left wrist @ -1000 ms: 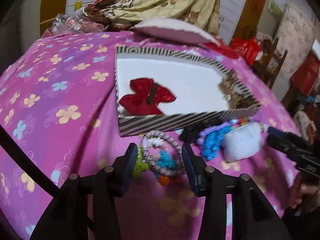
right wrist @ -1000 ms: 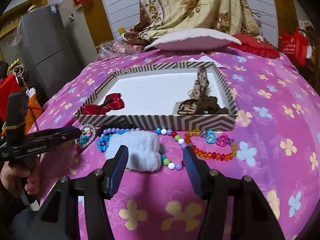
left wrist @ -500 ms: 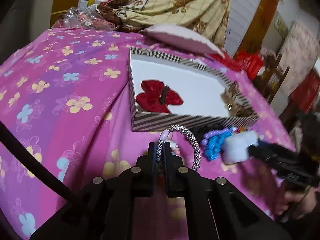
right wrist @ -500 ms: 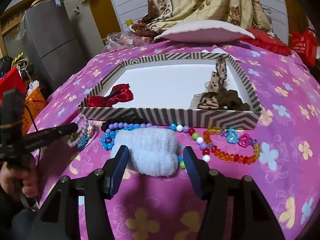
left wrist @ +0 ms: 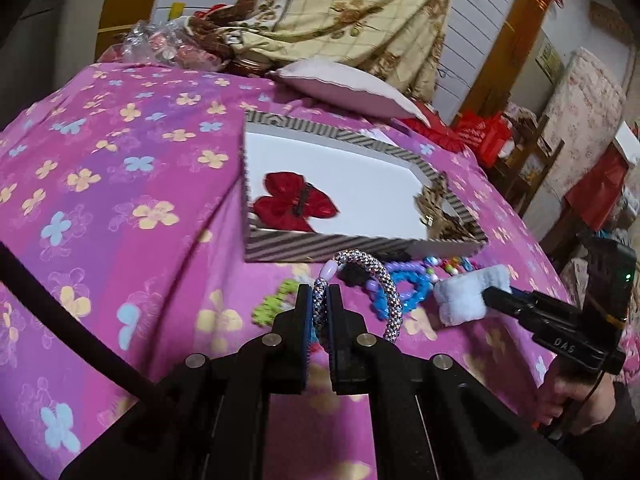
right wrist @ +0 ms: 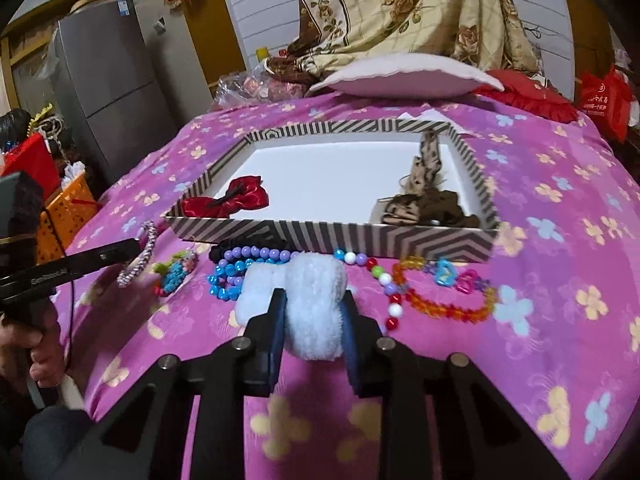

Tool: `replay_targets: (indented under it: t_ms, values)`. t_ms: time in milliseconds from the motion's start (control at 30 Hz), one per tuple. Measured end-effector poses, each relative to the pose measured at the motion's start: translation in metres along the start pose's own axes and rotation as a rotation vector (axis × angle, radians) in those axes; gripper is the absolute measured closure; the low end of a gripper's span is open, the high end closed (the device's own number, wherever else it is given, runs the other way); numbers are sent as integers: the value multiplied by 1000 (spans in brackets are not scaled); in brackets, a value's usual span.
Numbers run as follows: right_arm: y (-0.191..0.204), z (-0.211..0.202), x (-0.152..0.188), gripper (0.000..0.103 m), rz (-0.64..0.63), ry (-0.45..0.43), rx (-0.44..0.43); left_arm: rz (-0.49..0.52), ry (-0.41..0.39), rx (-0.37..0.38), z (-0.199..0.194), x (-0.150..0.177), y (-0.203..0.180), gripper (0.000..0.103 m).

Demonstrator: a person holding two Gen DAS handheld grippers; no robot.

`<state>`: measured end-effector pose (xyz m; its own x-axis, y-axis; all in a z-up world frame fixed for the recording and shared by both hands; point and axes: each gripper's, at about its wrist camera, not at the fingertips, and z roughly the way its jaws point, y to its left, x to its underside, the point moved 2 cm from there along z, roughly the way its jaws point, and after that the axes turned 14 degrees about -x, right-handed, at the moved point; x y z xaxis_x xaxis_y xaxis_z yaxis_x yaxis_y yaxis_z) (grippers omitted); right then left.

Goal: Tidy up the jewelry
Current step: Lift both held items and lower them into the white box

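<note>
My left gripper [left wrist: 319,300] is shut on a silver beaded bracelet [left wrist: 390,284], held a little above the pink flowered cloth. In the right wrist view that bracelet [right wrist: 140,260] hangs from the left gripper [right wrist: 132,246] at the left. My right gripper [right wrist: 313,300] is closing around a white fluffy hair puff [right wrist: 316,292], and its pads press into both sides. Just beyond stands the striped box [right wrist: 360,236], holding a red bow [right wrist: 228,200] and a brown spotted hair tie [right wrist: 424,196].
In front of the box lie blue and purple beads [right wrist: 240,264], a coloured bead string [right wrist: 384,280], an orange bead bracelet [right wrist: 440,308] and a green-blue piece [right wrist: 174,270]. A pale pillow [right wrist: 400,76] lies behind the box. A person's hand [right wrist: 24,356] holds the left tool.
The left gripper shut on the silver bracelet and raised it off the cloth. The right gripper slid forward over the white puff, and its jaws narrowed onto it.
</note>
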<state>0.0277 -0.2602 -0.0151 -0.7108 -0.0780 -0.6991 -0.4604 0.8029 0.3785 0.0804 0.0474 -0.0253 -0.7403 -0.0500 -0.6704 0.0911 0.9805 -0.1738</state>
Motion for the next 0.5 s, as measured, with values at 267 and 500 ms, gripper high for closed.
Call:
replay_targets:
  t_ms: [267, 500]
  values:
    - [-14, -41, 13, 77, -8, -25, 68, 17, 16, -40, -18, -7, -25, 103]
    - [-32, -56, 16, 77, 102, -33, 39, -49, 49, -40, -27, -4, -54, 103]
